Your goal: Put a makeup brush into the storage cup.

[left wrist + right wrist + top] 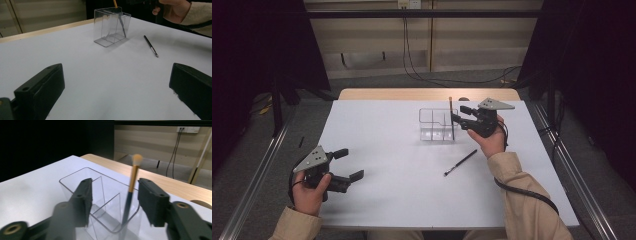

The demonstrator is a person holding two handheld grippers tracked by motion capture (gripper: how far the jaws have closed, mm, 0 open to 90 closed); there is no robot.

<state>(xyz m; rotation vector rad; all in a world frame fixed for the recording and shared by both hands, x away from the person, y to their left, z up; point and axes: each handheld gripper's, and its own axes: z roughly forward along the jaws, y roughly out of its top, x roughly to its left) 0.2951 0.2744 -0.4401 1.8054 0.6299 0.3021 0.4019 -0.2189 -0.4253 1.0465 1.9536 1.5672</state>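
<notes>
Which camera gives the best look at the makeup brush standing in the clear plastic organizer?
The right gripper view: the gold-and-dark makeup brush stands upright in the clear plastic organizer, close up between open jaws. In the high view it is a thin line. The left gripper view shows its handle through the wall, its top cropped.

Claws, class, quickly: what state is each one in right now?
Left claw: open, holding nothing.
Right claw: open, makeup brush standing between its jaws, not gripped.

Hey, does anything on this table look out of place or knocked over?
One thing: a thin black brush lies flat on the white table, outside the clear organizer, while the other brush stands upright in it. Nothing looks spilled or broken.
</notes>
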